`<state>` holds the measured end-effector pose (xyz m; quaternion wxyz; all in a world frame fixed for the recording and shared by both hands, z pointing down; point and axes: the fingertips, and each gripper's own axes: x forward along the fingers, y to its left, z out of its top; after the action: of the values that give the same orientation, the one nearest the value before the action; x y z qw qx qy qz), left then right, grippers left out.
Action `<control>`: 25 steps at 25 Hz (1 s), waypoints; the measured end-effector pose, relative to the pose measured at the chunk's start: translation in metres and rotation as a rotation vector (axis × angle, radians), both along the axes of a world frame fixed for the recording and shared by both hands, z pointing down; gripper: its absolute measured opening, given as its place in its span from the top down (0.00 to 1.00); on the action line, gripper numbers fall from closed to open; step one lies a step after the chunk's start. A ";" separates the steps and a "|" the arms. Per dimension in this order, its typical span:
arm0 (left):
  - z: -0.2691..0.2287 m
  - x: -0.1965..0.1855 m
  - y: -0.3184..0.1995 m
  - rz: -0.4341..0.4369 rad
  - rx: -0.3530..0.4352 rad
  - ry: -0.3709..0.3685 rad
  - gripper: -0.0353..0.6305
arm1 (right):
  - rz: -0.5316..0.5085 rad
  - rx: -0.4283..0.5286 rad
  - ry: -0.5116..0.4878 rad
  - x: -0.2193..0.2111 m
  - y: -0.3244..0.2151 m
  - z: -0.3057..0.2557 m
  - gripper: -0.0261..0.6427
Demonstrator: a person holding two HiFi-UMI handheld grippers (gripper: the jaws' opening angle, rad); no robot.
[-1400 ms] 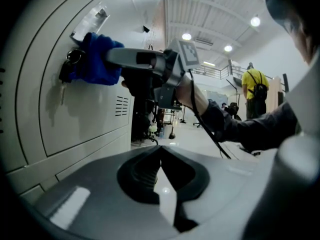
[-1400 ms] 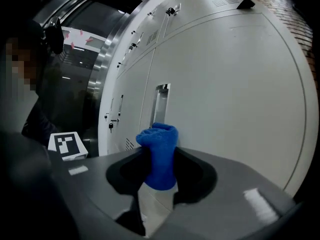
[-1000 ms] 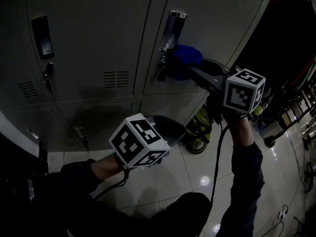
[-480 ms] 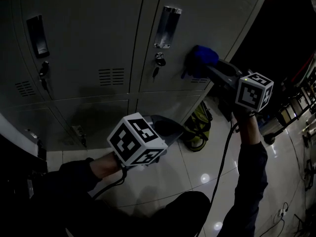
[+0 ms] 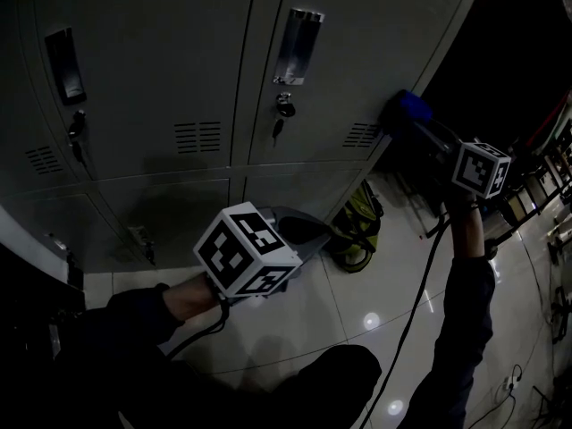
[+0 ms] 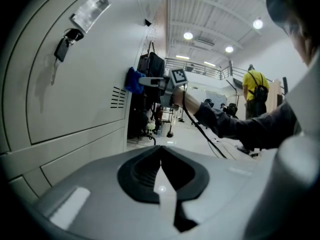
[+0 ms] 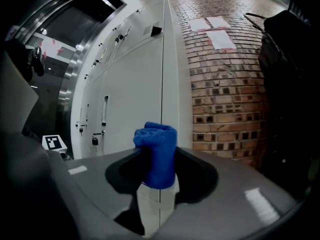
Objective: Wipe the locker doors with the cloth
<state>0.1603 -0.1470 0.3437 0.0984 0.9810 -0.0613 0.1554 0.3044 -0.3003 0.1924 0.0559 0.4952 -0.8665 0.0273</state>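
Two grey locker doors fill the top of the head view, the left door (image 5: 143,61) and the right door (image 5: 375,34) with its handle (image 5: 296,46), key (image 5: 283,109) and vent (image 5: 360,134). My right gripper (image 5: 407,116) is shut on a bunched blue cloth (image 5: 415,105) at the right door's right edge, just past the vent. In the right gripper view the blue cloth (image 7: 157,151) stands up between the jaws, the door (image 7: 130,99) behind it. My left gripper (image 5: 315,231) hangs low before the lower lockers, shut and empty (image 6: 161,157).
A green and yellow bag (image 5: 357,232) lies on the glossy tiled floor at the lockers' foot. A brick wall (image 7: 225,84) adjoins the lockers on the right. Cables trail from both grippers. A person in a yellow vest (image 6: 256,90) stands far off.
My right gripper has carried the blue cloth rightward across the right door, from beside the handle and key to the door's right edge. The left gripper has stayed put.
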 end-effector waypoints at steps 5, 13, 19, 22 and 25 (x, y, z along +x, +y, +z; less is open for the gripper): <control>0.000 0.003 0.001 0.002 0.007 -0.005 0.98 | 0.007 -0.002 0.017 -0.001 0.000 0.000 0.74; 0.005 0.002 0.004 -0.003 0.007 -0.018 0.98 | -0.112 0.020 0.057 -0.062 0.026 0.012 0.75; 0.011 0.000 0.017 0.023 0.002 -0.033 0.98 | -0.252 0.000 0.068 -0.146 0.035 0.038 0.76; 0.012 -0.003 0.020 0.026 0.003 -0.035 0.98 | -0.303 -0.034 0.062 -0.176 0.032 0.053 0.76; 0.011 -0.006 0.021 0.026 0.004 -0.030 0.98 | -0.362 -0.035 0.035 -0.205 0.033 0.054 0.76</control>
<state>0.1548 -0.1264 0.3549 0.0936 0.9795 -0.0505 0.1713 0.0995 -0.2669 0.2463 0.0837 0.3305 -0.9398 0.0229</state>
